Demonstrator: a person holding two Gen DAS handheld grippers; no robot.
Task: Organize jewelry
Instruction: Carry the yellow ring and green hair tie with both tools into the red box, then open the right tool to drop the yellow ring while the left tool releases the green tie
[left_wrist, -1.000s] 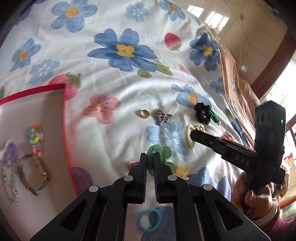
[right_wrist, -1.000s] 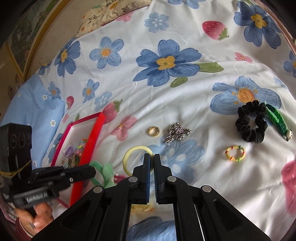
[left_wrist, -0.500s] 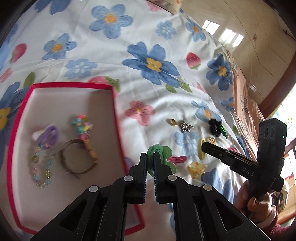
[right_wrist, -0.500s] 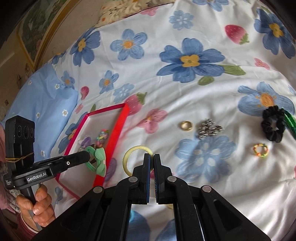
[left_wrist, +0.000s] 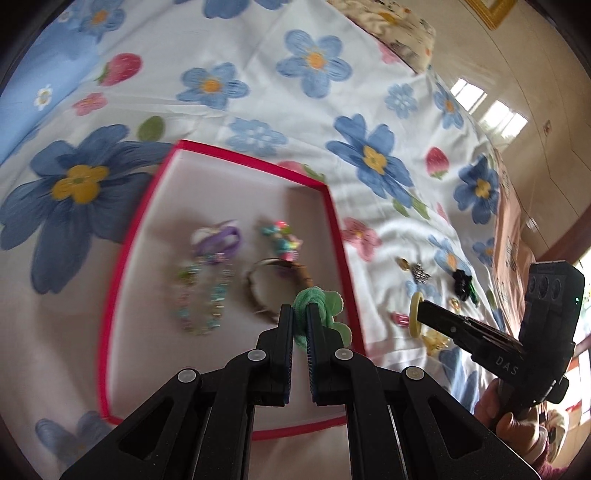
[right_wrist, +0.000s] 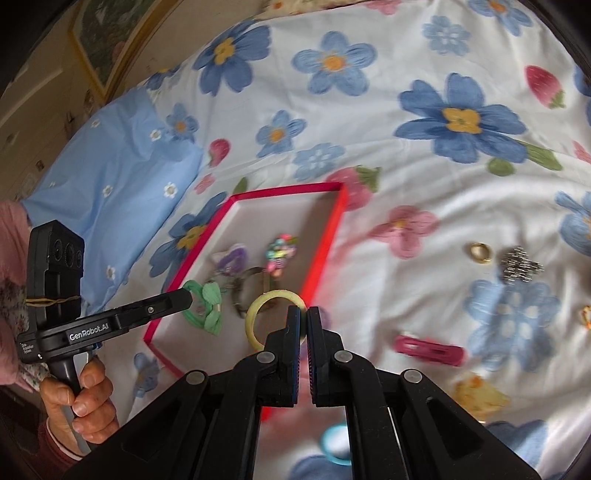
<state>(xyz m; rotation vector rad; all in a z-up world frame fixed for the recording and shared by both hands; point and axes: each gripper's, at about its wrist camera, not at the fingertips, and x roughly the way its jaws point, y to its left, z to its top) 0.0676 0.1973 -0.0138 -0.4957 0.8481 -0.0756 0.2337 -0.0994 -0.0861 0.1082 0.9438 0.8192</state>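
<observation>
My left gripper (left_wrist: 301, 310) is shut on a green bow hair tie (left_wrist: 325, 301) and holds it above the right side of the red-rimmed tray (left_wrist: 334, 221); it also shows in the right wrist view (right_wrist: 205, 302). My right gripper (right_wrist: 303, 312) is shut on a pale yellow ring bangle (right_wrist: 258, 314), held above the tray's right edge (right_wrist: 325, 254). In the tray lie a purple hair tie (left_wrist: 218, 238), a beaded bracelet (left_wrist: 201, 299), a colourful bead piece (left_wrist: 282, 238) and a brown bangle (left_wrist: 269, 284).
On the floral bedsheet right of the tray lie a gold ring (right_wrist: 480, 253), a silver chain clump (right_wrist: 519, 264), a pink hair clip (right_wrist: 428, 349), a yellow clip (right_wrist: 480, 395), a blue ring (right_wrist: 334, 443) and a black scrunchie (left_wrist: 461, 282). A blue pillow (right_wrist: 110, 184) lies left.
Both grippers have moved left with their items, from over the sheet to above the tray. The tray now fills the middle of the left wrist view.
</observation>
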